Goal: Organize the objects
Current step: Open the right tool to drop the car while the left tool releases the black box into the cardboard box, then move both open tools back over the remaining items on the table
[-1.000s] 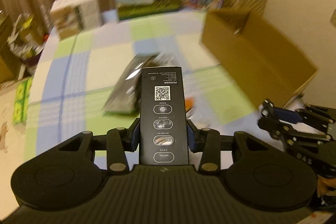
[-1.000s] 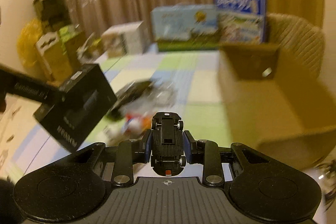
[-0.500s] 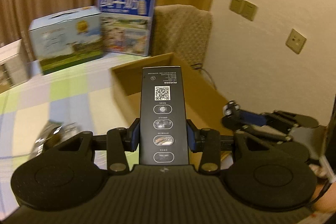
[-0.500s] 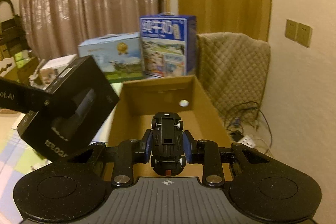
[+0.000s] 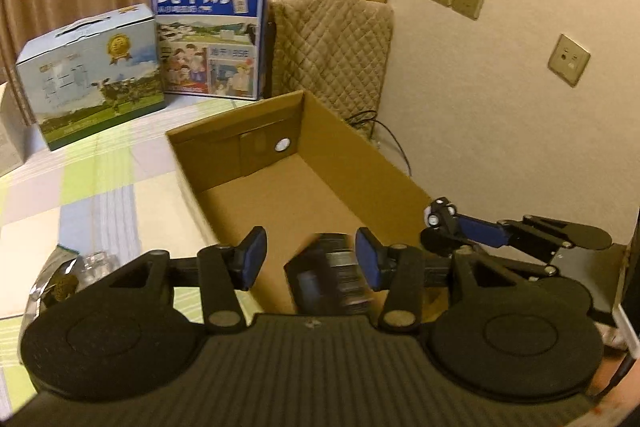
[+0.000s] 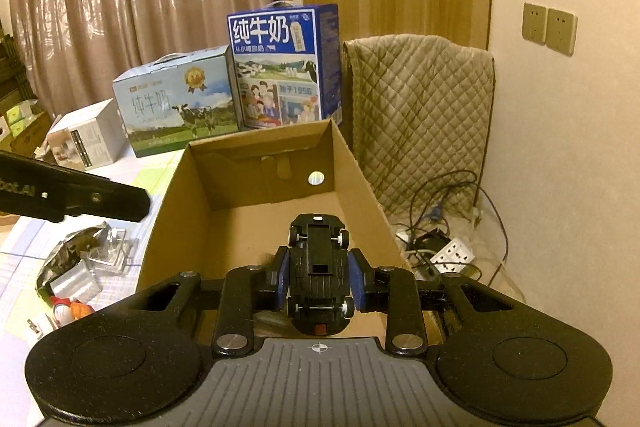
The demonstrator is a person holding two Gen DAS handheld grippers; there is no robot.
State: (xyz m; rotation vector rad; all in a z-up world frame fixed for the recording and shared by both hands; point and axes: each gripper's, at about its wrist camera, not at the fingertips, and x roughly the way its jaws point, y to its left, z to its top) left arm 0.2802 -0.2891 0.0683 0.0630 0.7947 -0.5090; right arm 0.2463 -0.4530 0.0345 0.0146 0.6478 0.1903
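An open brown cardboard box (image 5: 236, 157) stands on the checked tablecloth, and both grippers hover over its near end. My left gripper (image 5: 309, 251) has its jaws opening. A black product box (image 5: 326, 281), blurred, lies loose below and between the blue pads (image 5: 253, 257), which do not touch it. My right gripper (image 6: 318, 277) is shut on a black toy car (image 6: 318, 253), held belly-up above the cardboard box's (image 6: 260, 185) floor. From the left wrist view, the right gripper (image 5: 460, 229) reaches in from the right. One left finger (image 6: 100, 201) juts in on the left of the right wrist view.
Two milk cartons, one blue (image 5: 212, 35) and one pale (image 5: 92, 75), stand behind the box. A quilted chair back (image 6: 420, 123) is to the right, with a power strip and cables (image 6: 450, 253) on the floor. Foil packets and small toys (image 6: 80, 263) lie on the cloth at left.
Both grippers swung right, from above the table's clutter to over the cardboard box. The left gripper's jaws spread and the black product box dropped out of them. The right still grips the car.
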